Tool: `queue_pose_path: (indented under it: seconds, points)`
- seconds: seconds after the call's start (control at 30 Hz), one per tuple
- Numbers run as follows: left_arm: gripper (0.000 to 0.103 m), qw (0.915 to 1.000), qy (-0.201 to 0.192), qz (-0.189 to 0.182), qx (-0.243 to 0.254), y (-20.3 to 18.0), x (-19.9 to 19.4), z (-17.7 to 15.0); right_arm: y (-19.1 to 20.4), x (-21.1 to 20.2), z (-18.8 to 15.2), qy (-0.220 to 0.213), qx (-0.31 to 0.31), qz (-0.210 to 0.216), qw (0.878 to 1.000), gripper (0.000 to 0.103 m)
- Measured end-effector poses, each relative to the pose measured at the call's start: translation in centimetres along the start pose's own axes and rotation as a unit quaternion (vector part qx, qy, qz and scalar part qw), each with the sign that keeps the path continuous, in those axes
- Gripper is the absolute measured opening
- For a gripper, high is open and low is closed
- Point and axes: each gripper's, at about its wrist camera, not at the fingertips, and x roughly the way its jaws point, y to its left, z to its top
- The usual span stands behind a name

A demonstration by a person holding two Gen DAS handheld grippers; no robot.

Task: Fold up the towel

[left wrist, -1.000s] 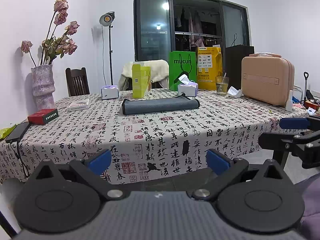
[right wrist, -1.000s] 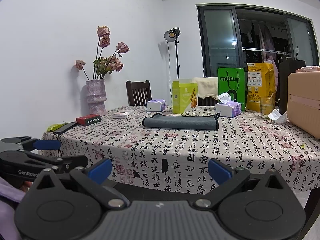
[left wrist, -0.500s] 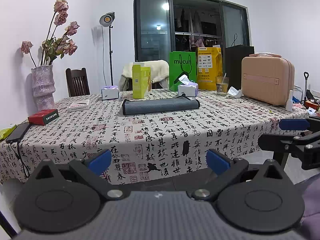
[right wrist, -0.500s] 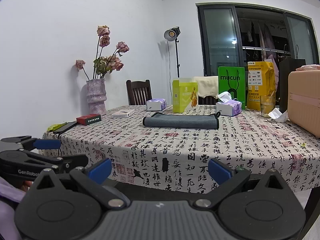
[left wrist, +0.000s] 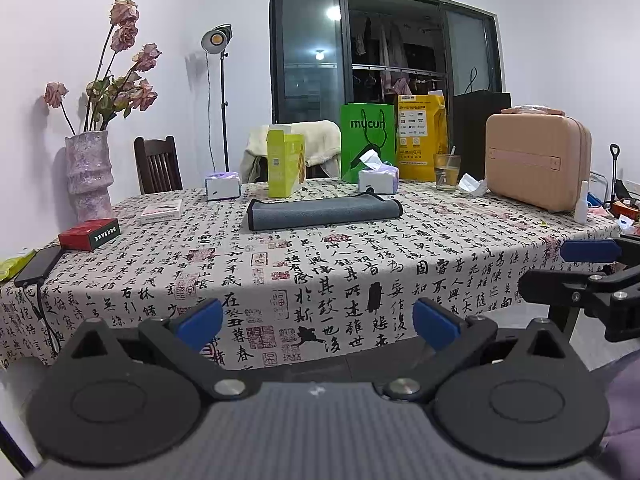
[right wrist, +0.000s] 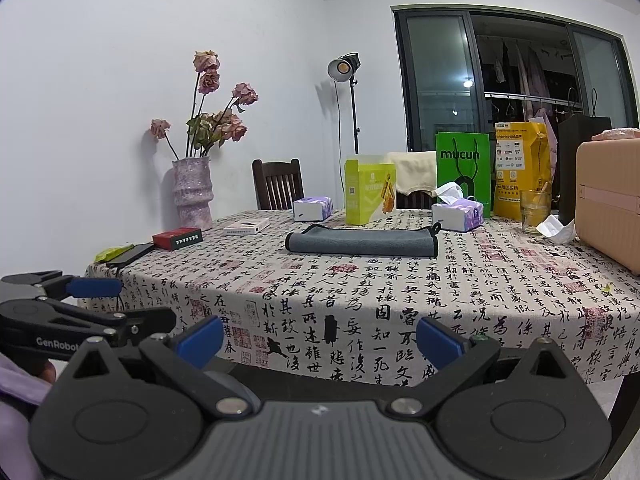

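A grey towel with a dark border [left wrist: 322, 213] lies folded into a long flat strip on the far middle of the table; it also shows in the right wrist view [right wrist: 362, 241]. My left gripper [left wrist: 318, 322] is open and empty, held off the table's near edge, well short of the towel. My right gripper [right wrist: 320, 338] is open and empty too, also off the near edge. Each gripper shows at the side of the other's view.
The table [left wrist: 360, 264] has a calligraphy-print cloth. Behind the towel stand a yellow-green box [left wrist: 285, 162], two tissue packs [left wrist: 378, 178], green and yellow bags and a glass [left wrist: 446, 171]. A pink case [left wrist: 536, 160] is at right; a vase [left wrist: 87, 176], red box [left wrist: 89, 233] and phone [left wrist: 38, 266] at left.
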Motion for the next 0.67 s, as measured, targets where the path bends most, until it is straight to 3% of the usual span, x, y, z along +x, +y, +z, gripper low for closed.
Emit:
queue_pose_path:
  seconds: [0.67]
  points:
    - [0.103,1.0000,-0.004,0.000,0.004,-0.20,-0.11,0.17,0.05,-0.01,0.08,0.001,-0.001,0.001,1.000,0.103]
